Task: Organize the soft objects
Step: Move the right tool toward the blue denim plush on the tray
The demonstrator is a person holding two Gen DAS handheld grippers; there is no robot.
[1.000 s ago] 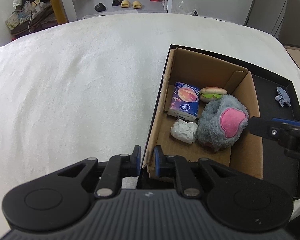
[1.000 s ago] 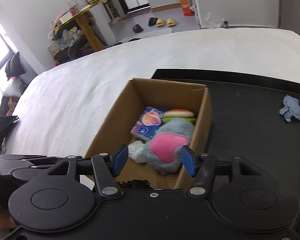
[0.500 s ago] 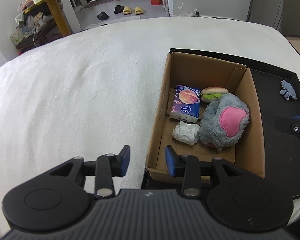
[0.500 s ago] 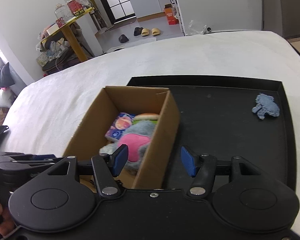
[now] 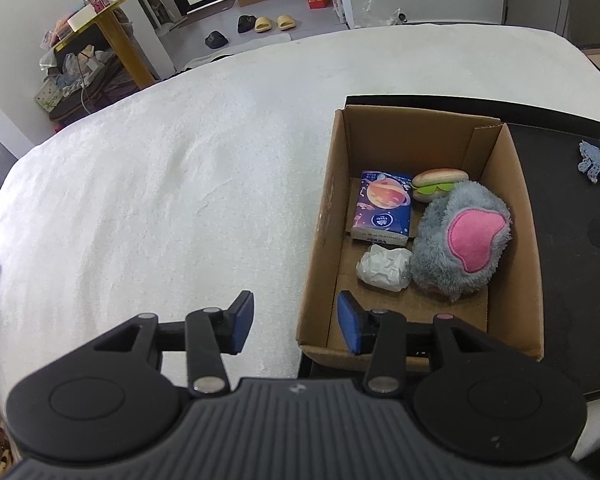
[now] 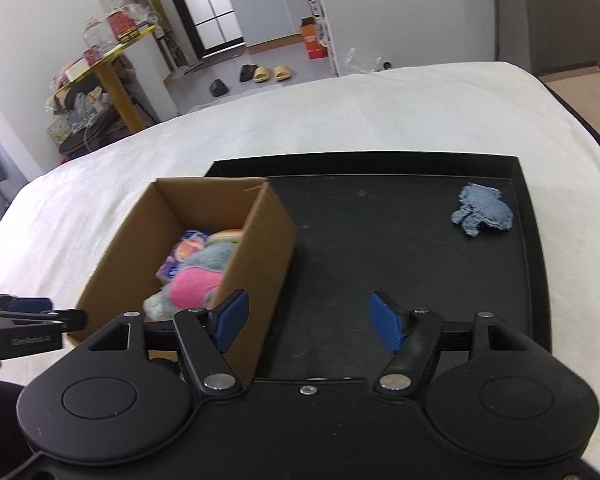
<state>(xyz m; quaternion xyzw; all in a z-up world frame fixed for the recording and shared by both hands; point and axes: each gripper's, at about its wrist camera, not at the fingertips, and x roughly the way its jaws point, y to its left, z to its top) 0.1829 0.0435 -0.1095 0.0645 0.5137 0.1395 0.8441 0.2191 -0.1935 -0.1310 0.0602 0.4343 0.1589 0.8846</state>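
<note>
A cardboard box [image 5: 512,248] is standing on the left part of a black tray [image 6: 400,248], which is lying on a white bed [image 5: 160,200]. Inside the box, a grey plush with a pink patch [image 5: 466,236] is resting against the right wall; a tissue pack [image 5: 384,210] is lying at its left, a plush burger [image 5: 440,182] is sitting behind it toward the far wall, and a crumpled white wad [image 5: 384,266] is lying in front of the pack. A small blue cloth [image 6: 482,210] is lying alone at the far right corner of the tray, well apart from the box.

The left gripper [image 5: 296,326] is hovering over the box's near left corner, its jaws having just been opening; they are standing apart with only that corner below the gap and nothing gripped. The right gripper [image 6: 306,322] is hovering over the bare tray just right of the box, its jaws also having just been opening, wide apart and empty. Its left pad is showing in front of the box's right wall. At the far left edge of the right wrist view, part of the left gripper and a hand are showing.
</note>
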